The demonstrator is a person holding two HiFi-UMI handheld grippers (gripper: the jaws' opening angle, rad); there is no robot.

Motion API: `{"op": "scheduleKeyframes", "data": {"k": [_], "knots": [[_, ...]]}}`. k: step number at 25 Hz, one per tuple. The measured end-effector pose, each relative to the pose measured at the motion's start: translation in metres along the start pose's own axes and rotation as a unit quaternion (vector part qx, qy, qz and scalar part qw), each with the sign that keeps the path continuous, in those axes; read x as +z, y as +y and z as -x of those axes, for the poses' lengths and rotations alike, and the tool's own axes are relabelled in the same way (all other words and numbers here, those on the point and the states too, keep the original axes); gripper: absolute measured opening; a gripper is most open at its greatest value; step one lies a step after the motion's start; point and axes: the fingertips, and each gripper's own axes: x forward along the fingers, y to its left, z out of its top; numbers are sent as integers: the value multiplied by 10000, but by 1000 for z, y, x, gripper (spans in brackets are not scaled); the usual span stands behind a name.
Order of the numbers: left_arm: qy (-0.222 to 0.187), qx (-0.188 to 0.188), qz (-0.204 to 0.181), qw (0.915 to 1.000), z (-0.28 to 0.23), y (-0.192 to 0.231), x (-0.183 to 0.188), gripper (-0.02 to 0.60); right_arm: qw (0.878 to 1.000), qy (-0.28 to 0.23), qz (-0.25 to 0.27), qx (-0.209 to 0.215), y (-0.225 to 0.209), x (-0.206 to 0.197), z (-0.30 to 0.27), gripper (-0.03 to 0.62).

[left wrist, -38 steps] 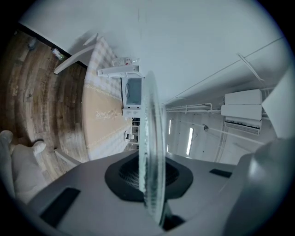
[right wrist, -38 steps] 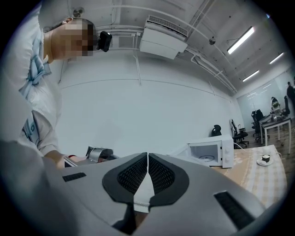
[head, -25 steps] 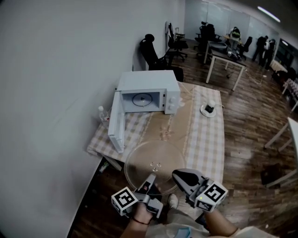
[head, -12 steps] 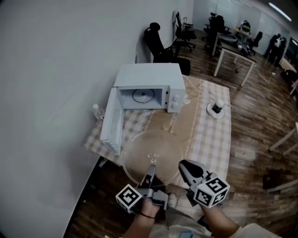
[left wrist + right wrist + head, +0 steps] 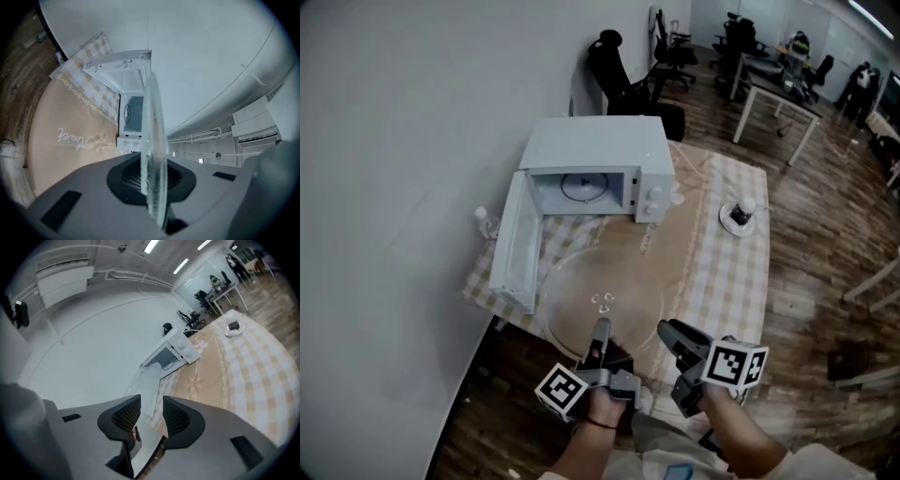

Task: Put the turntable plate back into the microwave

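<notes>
plate first, in the head view: the round clear glass turntable plate [image 5: 600,292] hangs about level over the near edge of the checked-cloth tabletop [image 5: 727,272]. it is well apart from the white microwave [image 5: 595,145], whose door stands open. the left gripper [image 5: 600,330] pinches the plate's near rim. the right gripper [image 5: 673,334] is just beside the rim, not on it.

left gripper view: the plate is seen edge-on, clamped between the dark ribbed pads [image 5: 130,176]. i judge the glass stiff, rather heavy, smooth and breakable. a hold on one rim point may let it tip or slip, so a second hold further round the rim would steady it.

right gripper view: the jaws have just been opening and stand spread, with nothing pressed between them. the microwave's cavity shows far ahead.
</notes>
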Motion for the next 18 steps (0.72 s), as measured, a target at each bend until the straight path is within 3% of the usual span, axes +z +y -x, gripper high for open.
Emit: {"op": "scheduleKeyframes", "data": {"k": [3, 5, 13, 18], "knots": [[-11, 9, 21, 10000, -7, 2, -1, 15, 9949, 160, -997, 73, -10, -8, -8, 150], [-20, -14, 50, 10000, -10, 1, -2, 15, 9905, 315, -1336, -7, -15, -13, -13, 150], [11, -12, 47, 10000, -21, 3, -8, 15, 9804, 714, -1799, 376, -11, -14, -46, 141], [-14, -28, 71, 10000, -30, 7, -7, 15, 9758, 937, -1840, 725, -9, -10, -69, 85]]}}
